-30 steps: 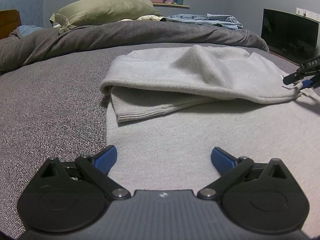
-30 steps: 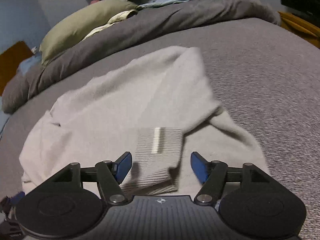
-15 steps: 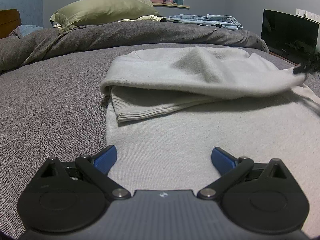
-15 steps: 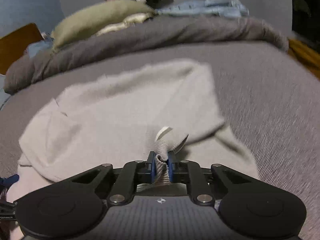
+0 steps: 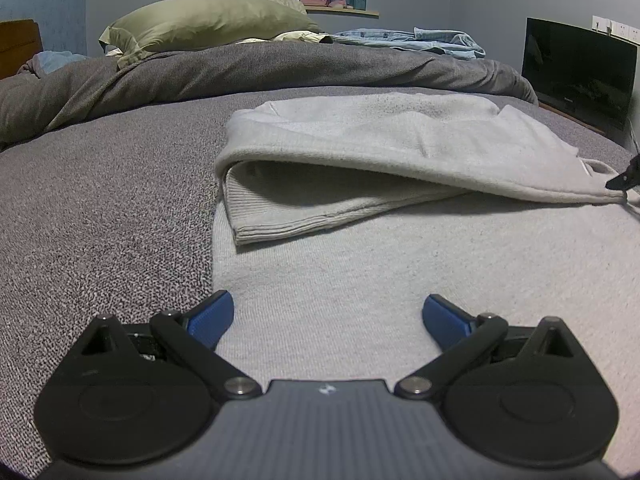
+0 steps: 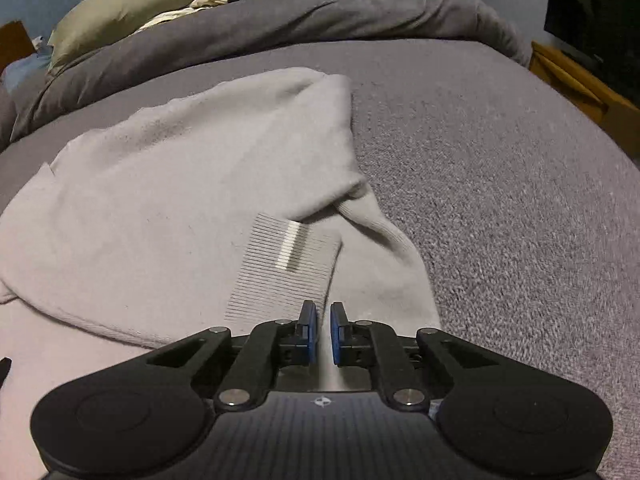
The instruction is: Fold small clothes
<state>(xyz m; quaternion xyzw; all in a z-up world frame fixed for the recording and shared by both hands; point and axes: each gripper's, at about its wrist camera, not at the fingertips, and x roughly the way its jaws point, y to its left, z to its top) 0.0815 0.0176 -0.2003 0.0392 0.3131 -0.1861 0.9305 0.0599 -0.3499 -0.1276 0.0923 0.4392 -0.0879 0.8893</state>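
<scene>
Pale grey knit sweater point(image 5: 400, 148) spread on grey bed cover point(image 5: 100, 200), partly folded: upper layer doubled over toward 3 o'clock in left wrist view, ribbed hem point(image 5: 280, 224) peeking out beneath at centre. Flat lower panel of the same garment running from 12 down to 6 o'clock under left gripper point(image 5: 328, 316).

Left gripper low over that flat panel, blue fingers point(image 5: 212, 316) spread wide, nothing between them. Left-hand finger near the garment's edge where it meets the bed cover.

Right gripper point(image 6: 320, 330) at 6 o'clock in its own view, blue pads point(image 6: 309, 330) drawn in to a narrow gap. Fabric visible through the gap, but the ribbed cuff point(image 6: 280, 268) lies flat on the sweater just ahead at 11 o'clock, not raised; whether any cloth is pinched cannot be told. Cuff carries a small white label strip point(image 6: 290, 246). Sleeve point(image 6: 380, 240) curving off toward 1 o'clock, folded layer point(image 6: 180, 184) filling 9 to 12 o'clock.

Tip of right gripper point(image 5: 626, 176) just showing at 3 o'clock edge of left wrist view, at the folded layer's far corner.

Background at 12 o'clock: bunched dark grey duvet point(image 5: 260, 68), olive pillow point(image 5: 208, 20), light blue denim garment point(image 5: 420, 40). Black TV screen point(image 5: 580, 68) at 2 o'clock. Wooden furniture edge point(image 6: 580, 88) at 2 o'clock in right wrist view.
</scene>
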